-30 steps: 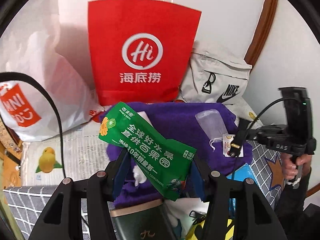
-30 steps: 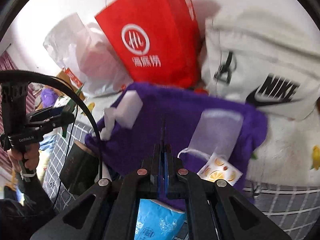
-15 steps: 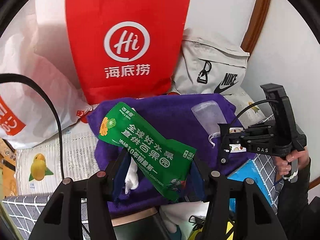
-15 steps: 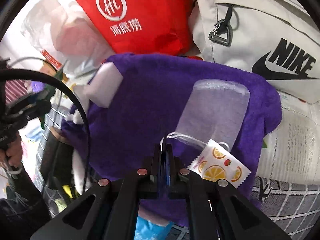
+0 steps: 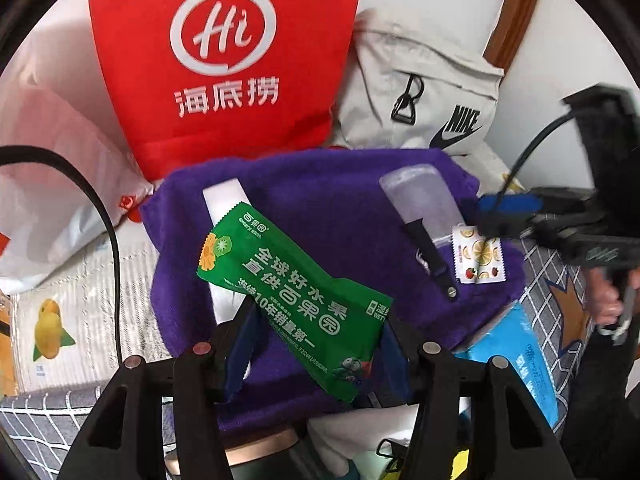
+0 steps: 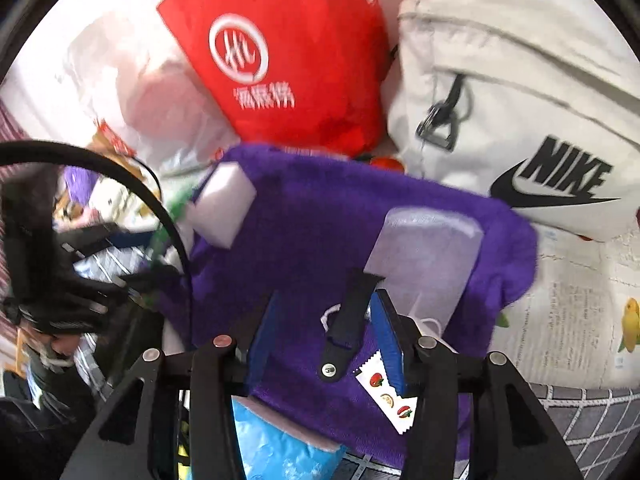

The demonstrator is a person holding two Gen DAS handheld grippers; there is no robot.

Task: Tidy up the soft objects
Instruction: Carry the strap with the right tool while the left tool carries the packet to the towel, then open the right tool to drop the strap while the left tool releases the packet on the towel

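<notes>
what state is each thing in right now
left gripper: shut on the green packet
green packet: held slantwise above the purple towel
right gripper: open, its jaws have just been opening, black strap between the fingers, not pinched
black strap: lying on the towel
purple towel: spread flat
red bag: upright
grey bag: closed
</notes>
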